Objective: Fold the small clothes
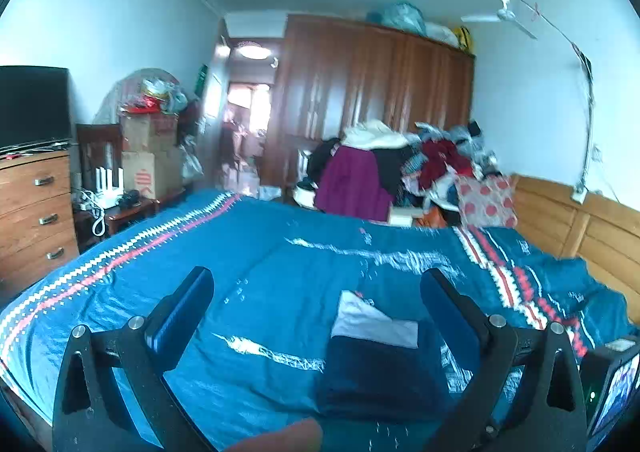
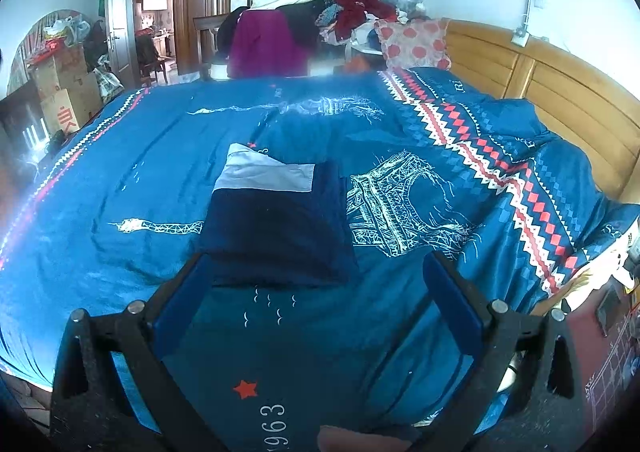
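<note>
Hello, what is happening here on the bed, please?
A person holds two grippers over a blue bedspread. A dark navy garment with a white part lies folded flat on it. The left gripper and the right gripper are both open and hold nothing; neither touches the garment.

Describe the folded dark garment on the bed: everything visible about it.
The folded garment is a soft-looking navy fabric piece, folded into a rough rectangle and lying flat on the blue patterned bedspread. A pale grey-white panel shows at its far end, with one corner peaking up. Its surface is fairly smooth, its edges mostly straight. It sits mid-bed, beside the printed tower design. Both grippers, left gripper and right gripper, are open and hold nothing.
</note>
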A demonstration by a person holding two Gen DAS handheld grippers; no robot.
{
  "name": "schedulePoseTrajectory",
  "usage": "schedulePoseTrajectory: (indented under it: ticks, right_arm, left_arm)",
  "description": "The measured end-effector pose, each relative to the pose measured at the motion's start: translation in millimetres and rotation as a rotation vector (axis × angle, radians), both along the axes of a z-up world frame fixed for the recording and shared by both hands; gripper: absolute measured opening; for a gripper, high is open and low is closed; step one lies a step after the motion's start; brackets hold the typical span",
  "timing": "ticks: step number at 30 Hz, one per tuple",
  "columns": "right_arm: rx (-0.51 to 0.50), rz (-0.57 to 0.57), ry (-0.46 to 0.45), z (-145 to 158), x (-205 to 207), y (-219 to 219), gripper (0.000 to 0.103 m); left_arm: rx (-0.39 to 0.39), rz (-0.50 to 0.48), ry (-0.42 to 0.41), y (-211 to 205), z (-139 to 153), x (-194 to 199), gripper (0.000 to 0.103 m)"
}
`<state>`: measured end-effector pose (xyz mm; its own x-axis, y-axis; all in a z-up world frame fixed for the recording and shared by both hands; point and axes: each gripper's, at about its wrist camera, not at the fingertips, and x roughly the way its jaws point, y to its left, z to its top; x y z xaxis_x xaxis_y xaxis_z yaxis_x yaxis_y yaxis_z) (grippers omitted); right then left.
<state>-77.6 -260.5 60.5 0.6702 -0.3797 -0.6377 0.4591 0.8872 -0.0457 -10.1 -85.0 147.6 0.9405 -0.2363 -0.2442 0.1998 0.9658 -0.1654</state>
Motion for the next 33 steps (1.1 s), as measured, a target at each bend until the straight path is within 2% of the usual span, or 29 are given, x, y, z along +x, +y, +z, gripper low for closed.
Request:
schedulePoseTrajectory:
  ticks: [2, 3, 4, 7, 10, 14, 21, 25, 33]
  right_arm:
    - [0.002, 0.001, -0.001, 0, 0, 0, 0.103]
    - [0.004, 0.003, -0.003, 1, 1, 0, 0.103]
    - [0.005, 0.005, -0.004, 1, 1, 1, 0.103]
    - [0.004, 0.015, -0.007, 1, 1, 4, 0.103]
    - [0.004, 0.017, 0.000, -2, 0, 3, 0.103]
    - [0.012, 0.010, 0.000, -2, 0, 0, 0.103]
    - [0.016, 0.017, 0.017, -5, 2, 1, 0.103]
    - [0.020, 0.018, 0.025, -8, 4, 3, 0.103]
    - [0.020, 0.012, 0.024, -8, 3, 2, 0.103]
  left_arm:
    - [-0.053, -0.059, 0.071, 4, -7, 8, 0.103]
    - [-0.062, -0.095, 0.117, 3, -11, 13, 0.103]
    - [-0.043, -0.090, 0.131, 1, -14, 15, 0.103]
    - [0.015, -0.026, 0.097, -2, -17, 11, 0.103]
    - [0.080, 0.018, 0.155, -7, -21, 21, 0.103]
    - [0.124, 0.050, 0.209, -4, -32, 31, 0.103]
    - [0.198, -0.014, 0.269, -17, -61, 42, 0.103]
    - [0.233, -0.073, 0.275, -32, -68, 40, 0.103]
    - [0.254, -0.111, 0.312, -43, -73, 39, 0.103]
